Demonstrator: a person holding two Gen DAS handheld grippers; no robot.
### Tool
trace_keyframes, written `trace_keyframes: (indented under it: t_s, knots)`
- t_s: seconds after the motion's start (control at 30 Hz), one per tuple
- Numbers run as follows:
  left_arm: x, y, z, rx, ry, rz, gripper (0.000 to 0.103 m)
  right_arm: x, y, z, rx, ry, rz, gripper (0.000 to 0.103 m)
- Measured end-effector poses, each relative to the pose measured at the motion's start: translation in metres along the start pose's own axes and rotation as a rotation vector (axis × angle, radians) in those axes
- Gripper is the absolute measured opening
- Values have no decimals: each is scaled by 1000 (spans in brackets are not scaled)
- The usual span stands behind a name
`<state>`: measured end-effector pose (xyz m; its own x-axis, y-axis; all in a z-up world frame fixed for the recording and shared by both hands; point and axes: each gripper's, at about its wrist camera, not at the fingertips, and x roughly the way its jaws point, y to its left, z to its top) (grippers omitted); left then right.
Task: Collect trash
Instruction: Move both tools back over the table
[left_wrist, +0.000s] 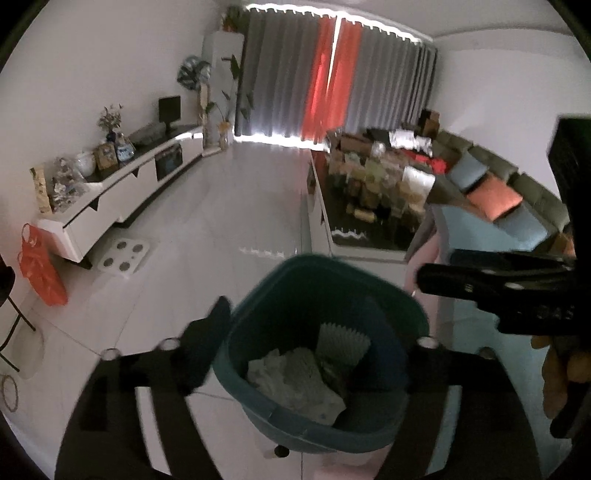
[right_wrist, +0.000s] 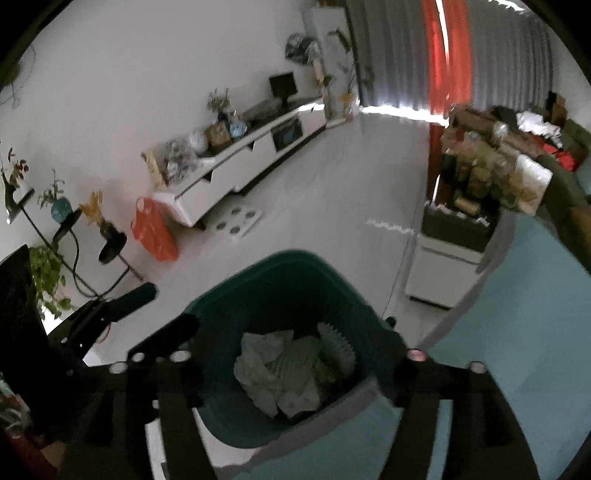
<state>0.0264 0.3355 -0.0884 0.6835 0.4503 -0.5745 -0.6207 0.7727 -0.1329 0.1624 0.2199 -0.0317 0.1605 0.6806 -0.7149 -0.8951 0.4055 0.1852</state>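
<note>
A teal trash bin (left_wrist: 417, 314) stands on the white floor below both grippers, seen from the other side in the right wrist view as bin (right_wrist: 218, 299). Crumpled white paper trash (left_wrist: 295, 384) and a ridged white piece (left_wrist: 341, 341) lie inside it; the same paper trash (right_wrist: 277, 373) shows in the right wrist view. My left gripper (left_wrist: 299, 314) hangs over the bin mouth, open, with nothing between its fingers. My right gripper (right_wrist: 290, 321) is open too and empty above the bin. The right gripper's fingers (left_wrist: 480, 284) reach in from the right.
A low white TV cabinet (left_wrist: 122, 192) lines the left wall, with an orange bag (left_wrist: 40, 269) hanging at its near end. A cluttered dark coffee table (left_wrist: 373, 206) and a sofa with cushions (left_wrist: 495, 195) lie at the right. A plant stand (right_wrist: 74, 236) is at the left.
</note>
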Motion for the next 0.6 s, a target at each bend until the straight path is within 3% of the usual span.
trace_keyframes:
  t_s: [0.1, 0.23, 0.37, 0.6]
  knots:
    - [-26, -4, 7, 6, -57, -9, 97, -25, -5, -6, 2, -55, -23, 81]
    - [-58, -20, 19, 33, -129, -24, 97, -60, -13, -14, 15, -127, -48, 90]
    - [-84, -39, 29, 61, -184, -54, 98, -102, -28, -32, 52, -209, -80, 91]
    - [-114, -74, 34, 93, -226, -126, 98, -175, -56, -70, 88, -343, -189, 96]
